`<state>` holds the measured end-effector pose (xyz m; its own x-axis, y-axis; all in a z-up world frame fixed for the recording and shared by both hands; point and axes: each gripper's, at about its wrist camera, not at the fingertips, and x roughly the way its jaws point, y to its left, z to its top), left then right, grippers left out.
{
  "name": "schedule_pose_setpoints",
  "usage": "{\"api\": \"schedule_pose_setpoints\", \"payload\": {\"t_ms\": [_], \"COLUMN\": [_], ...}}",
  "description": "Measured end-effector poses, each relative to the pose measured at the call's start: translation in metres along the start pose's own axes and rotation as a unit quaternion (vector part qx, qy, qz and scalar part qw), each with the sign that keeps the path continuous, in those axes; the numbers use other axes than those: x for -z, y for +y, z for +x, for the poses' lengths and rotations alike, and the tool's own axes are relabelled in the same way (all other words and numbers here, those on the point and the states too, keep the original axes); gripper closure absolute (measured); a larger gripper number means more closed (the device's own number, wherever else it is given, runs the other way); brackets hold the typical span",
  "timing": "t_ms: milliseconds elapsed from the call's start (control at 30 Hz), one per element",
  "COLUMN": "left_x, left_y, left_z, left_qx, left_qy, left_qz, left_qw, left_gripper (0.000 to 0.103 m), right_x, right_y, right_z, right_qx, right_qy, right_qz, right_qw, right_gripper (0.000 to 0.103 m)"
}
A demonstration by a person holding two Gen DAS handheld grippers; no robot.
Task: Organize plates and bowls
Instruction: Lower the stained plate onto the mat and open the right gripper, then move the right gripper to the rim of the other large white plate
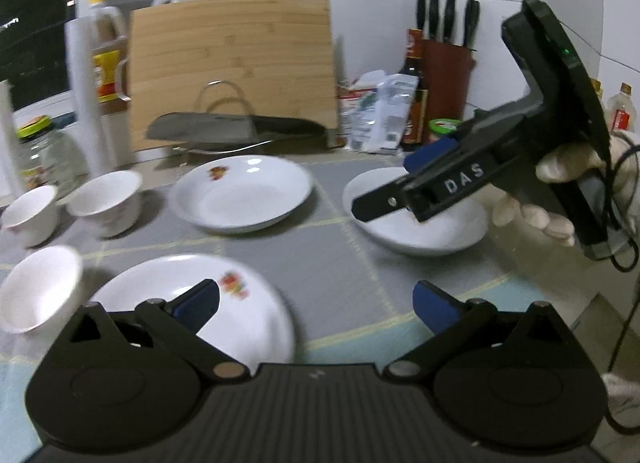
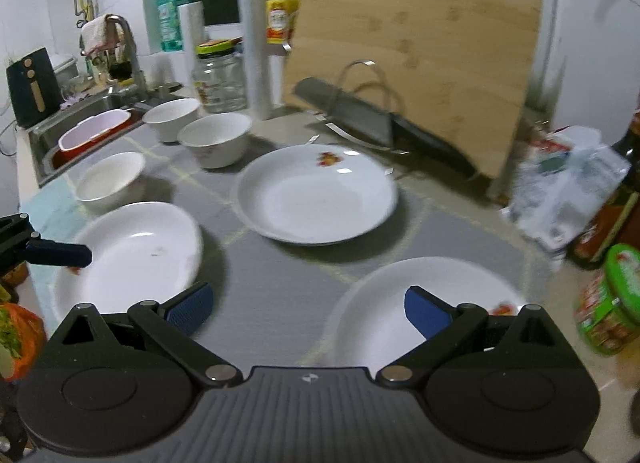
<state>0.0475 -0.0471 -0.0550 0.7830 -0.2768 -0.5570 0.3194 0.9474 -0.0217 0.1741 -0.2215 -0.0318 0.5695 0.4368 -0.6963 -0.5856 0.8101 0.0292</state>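
From the left wrist, three white plates (image 1: pixel 244 193) and three bowls (image 1: pixel 106 199) sit on the grey counter (image 1: pixel 332 263); the left tongs (image 1: pixel 316 309) gape empty. From the right wrist, the right tongs (image 2: pixel 308 309) gape empty above the nearest plate (image 2: pixel 376 303), cutting board (image 2: pixel 416 63) behind.

White plates (image 2: pixel 316 195) with small red-orange flower print; white bowls (image 2: pixel 216 139); grey mat (image 2: pixel 280 283) with pale yellow lines; blue pads (image 2: pixel 188 309) on black grippers.
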Motion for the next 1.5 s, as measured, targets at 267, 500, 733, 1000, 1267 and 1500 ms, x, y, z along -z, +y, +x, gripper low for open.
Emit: {"api": "schedule_pose_setpoints", "payload": {"t_ms": [267, 500, 733, 1000, 1267, 1500], "left_x": [0.026, 0.046, 0.065, 0.083, 0.091, 0.09], "left_y": [0.052, 0.087, 0.112, 0.134, 0.139, 0.143], "left_z": [-0.031, -0.04, -0.04, -0.025, -0.01, -0.001], "left_qx": [0.002, 0.011, 0.019, 0.042, 0.073, 0.085], "left_qy": [-0.001, 0.013, 0.03, 0.055, 0.066, 0.066], "left_qz": [0.002, 0.011, 0.023, 0.035, 0.073, 0.076], "left_qw": [1.0, 0.9998, 0.9991, 0.997, 0.9925, 0.9913], "left_gripper": [0.001, 0.001, 0.001, 0.001, 0.001, 0.001], "right_x": [0.013, 0.021, 0.022, 0.028, 0.036, 0.037], "right_y": [0.064, 0.093, 0.111, 0.131, 0.144, 0.147], "right_z": [0.015, 0.025, 0.031, 0.042, 0.048, 0.055], "right_qx": [-0.003, 0.007, 0.021, 0.029, 0.036, 0.026], "right_qy": [0.019, 0.036, 0.039, 0.058, 0.076, 0.085], "right_qz": [0.026, 0.058, 0.081, 0.097, 0.115, 0.116], "right_qw": [0.999, 0.998, 0.996, 0.993, 0.99, 0.989], "right_gripper": [0.0, 0.0, 0.0, 0.0, 0.0, 0.0]}}
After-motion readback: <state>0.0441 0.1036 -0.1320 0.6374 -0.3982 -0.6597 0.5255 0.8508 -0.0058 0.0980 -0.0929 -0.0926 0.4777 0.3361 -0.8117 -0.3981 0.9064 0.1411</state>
